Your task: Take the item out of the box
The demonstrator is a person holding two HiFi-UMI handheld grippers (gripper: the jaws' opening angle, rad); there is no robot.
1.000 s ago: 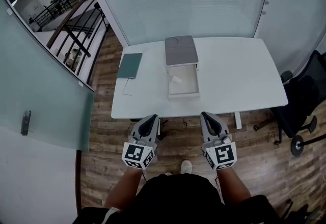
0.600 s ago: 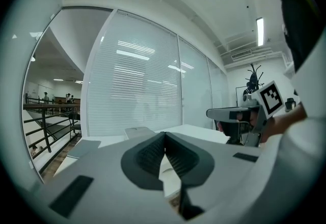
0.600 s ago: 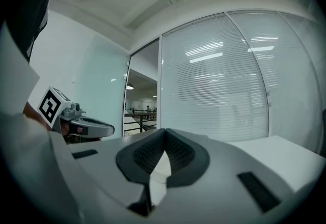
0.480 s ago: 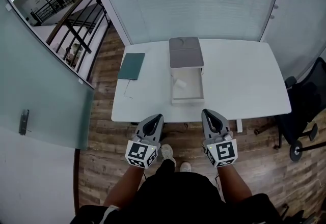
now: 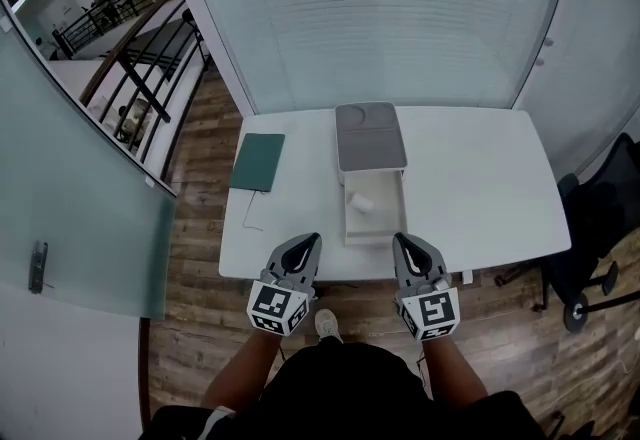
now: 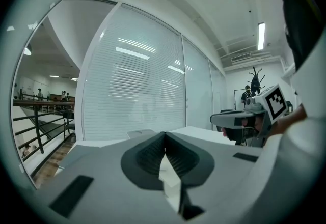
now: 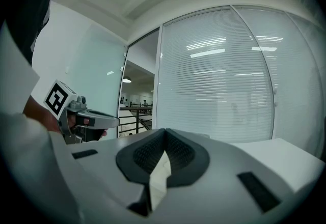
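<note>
An open white box (image 5: 376, 224) stands at the middle of the white table (image 5: 480, 188), with its grey lid (image 5: 369, 136) folded back on the far side. A small white item (image 5: 362, 201) lies inside the box, towards its left. My left gripper (image 5: 310, 242) (image 6: 164, 137) and right gripper (image 5: 400, 241) (image 7: 164, 134) hover side by side at the table's near edge, on either side of the box's front. Both are shut with nothing between their jaws. Each gripper view shows the other gripper beside it and little of the box.
A dark green notebook (image 5: 256, 162) lies on the table left of the box, with a thin cable (image 5: 247, 213) trailing from it. A black office chair (image 5: 600, 228) stands to the right of the table. Blinds and glass walls close off the far side and the left.
The table and box have come closer and lower in the head view, so both grippers now reach the table's near edge. Both grippers stayed shut.
</note>
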